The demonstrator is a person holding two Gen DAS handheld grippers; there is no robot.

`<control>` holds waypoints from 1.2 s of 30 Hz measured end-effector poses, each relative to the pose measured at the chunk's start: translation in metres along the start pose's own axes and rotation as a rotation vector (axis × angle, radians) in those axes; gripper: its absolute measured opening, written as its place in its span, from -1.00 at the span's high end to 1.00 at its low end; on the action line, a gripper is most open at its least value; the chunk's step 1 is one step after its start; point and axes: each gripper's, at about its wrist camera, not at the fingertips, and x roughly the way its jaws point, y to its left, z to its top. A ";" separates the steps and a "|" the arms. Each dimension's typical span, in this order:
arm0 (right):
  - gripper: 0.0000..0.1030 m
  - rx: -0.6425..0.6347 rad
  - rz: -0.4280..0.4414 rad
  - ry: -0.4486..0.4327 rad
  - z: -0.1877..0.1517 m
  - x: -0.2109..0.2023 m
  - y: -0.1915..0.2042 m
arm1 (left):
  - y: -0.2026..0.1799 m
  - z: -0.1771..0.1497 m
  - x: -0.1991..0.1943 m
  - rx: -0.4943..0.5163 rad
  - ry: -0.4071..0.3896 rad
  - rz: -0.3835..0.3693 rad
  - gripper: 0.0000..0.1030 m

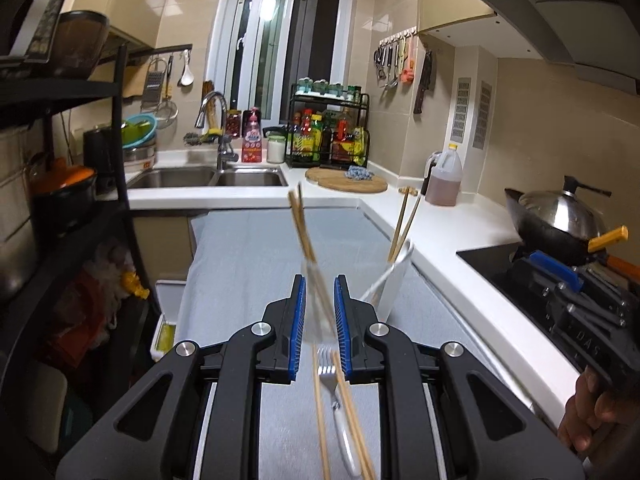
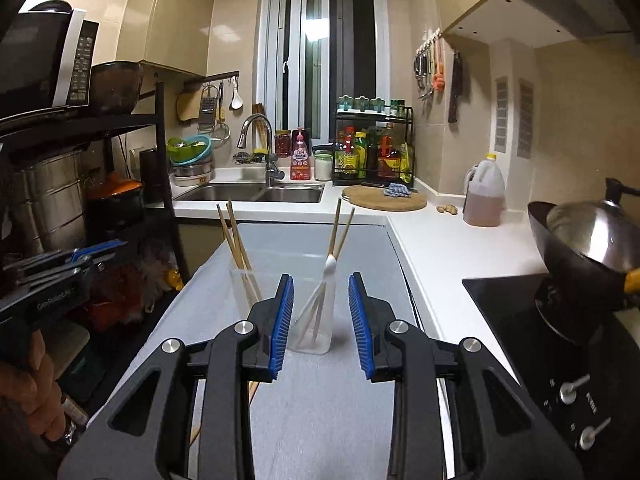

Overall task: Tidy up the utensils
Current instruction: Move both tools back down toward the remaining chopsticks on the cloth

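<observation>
Two clear cups stand on a grey mat [image 1: 248,264]. The left cup [image 1: 316,312] [image 2: 240,292] holds wooden chopsticks [image 1: 300,224]. The right cup [image 1: 390,292] [image 2: 316,332] holds chopsticks and a white spoon [image 2: 330,276]. A fork [image 1: 326,364] and loose chopsticks [image 1: 320,420] lie on the mat under my left gripper [image 1: 320,280], whose jaws stand a narrow gap apart with nothing pressed between them. My right gripper [image 2: 320,278] is open, short of the right cup and empty. Each gripper also shows in the other view: the left gripper [image 2: 108,250], the right gripper [image 1: 540,260].
A white counter wraps round the mat, with a double sink [image 1: 208,178] and a round wooden board [image 1: 344,180] at the back. An oil jug [image 1: 444,180] and a lidded wok [image 1: 560,220] on the black hob stand to the right. A black rack [image 1: 60,200] fills the left side.
</observation>
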 end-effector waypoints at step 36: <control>0.46 -0.044 0.117 0.417 -0.174 0.056 0.091 | 0.056 -0.128 0.005 -0.218 0.144 0.102 0.70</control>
